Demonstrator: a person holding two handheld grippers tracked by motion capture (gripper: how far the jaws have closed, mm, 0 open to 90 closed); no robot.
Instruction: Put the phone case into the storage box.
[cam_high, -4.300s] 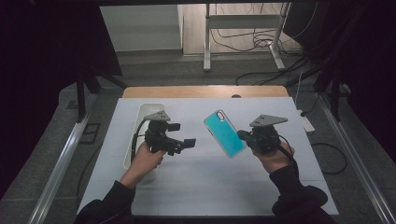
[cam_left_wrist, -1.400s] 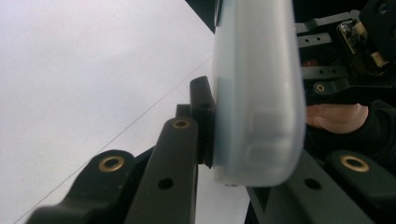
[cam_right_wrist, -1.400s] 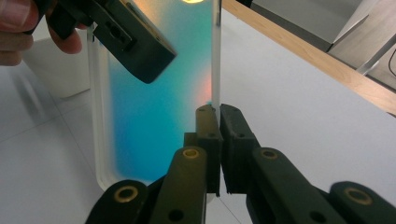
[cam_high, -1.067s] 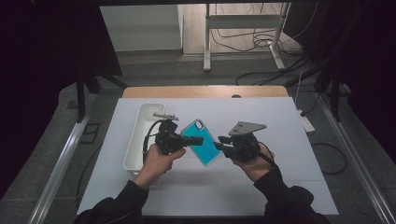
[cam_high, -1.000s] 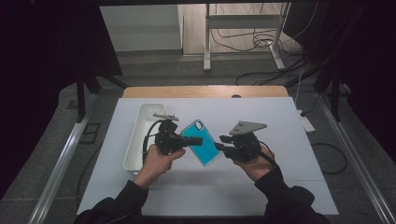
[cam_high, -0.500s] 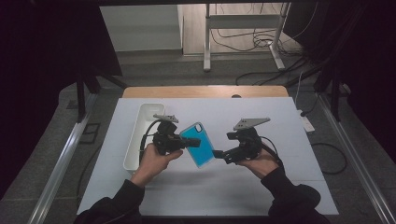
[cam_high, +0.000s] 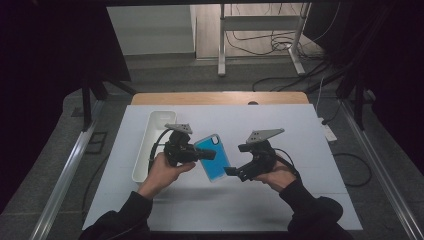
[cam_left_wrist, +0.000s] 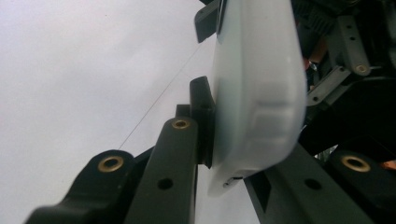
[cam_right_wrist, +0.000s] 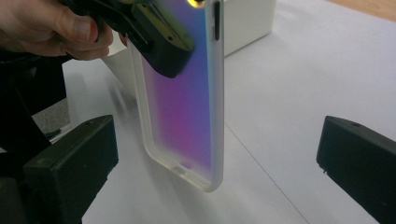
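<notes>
Right claw (cam_high: 231, 171) released phone case (cam_high: 212, 157) | left claw (cam_high: 210, 153) clamps it

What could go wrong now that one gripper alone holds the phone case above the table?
The left gripper clamps the phone case near one end only, so the long free end could swing or slip out and drop onto the table. The right gripper has just opened, its jaws standing wide on either side of the case's lower end; pulling back carelessly might knock the case loose.
</notes>
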